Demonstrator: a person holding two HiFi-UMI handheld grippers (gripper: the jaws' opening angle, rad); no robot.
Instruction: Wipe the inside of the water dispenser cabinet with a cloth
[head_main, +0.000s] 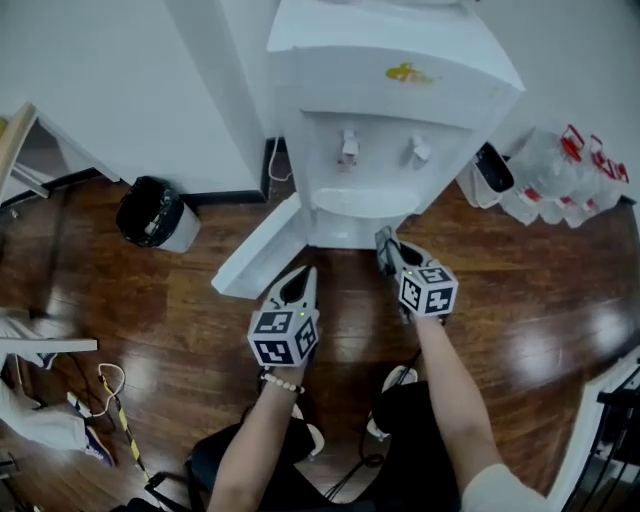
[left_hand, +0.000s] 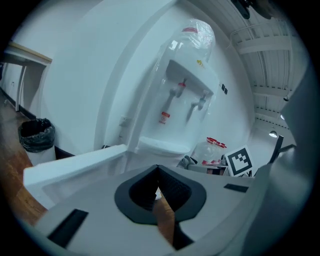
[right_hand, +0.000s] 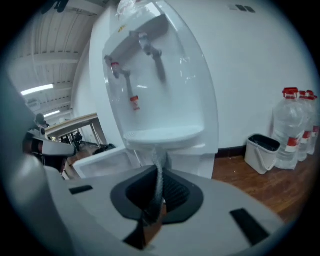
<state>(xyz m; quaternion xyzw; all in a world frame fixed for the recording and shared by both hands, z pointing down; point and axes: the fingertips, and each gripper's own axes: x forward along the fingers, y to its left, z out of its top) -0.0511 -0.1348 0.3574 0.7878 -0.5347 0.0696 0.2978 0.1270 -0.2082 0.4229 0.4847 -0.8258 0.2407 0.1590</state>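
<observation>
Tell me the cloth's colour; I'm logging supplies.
The cloth is grey; right gripper view shows it best.

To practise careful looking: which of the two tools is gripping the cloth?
The right tool: its jaws are closed on a grey cloth that sticks out toward the water dispenser. The left tool has its jaws closed on nothing.

Floor (head_main: 540, 290): brown wood
Middle: dispenser (head_main: 390, 110)
Left: 1 black bin (head_main: 155, 213)
Right: 1 white bin (head_main: 490, 175), bottles (head_main: 565, 175)
</observation>
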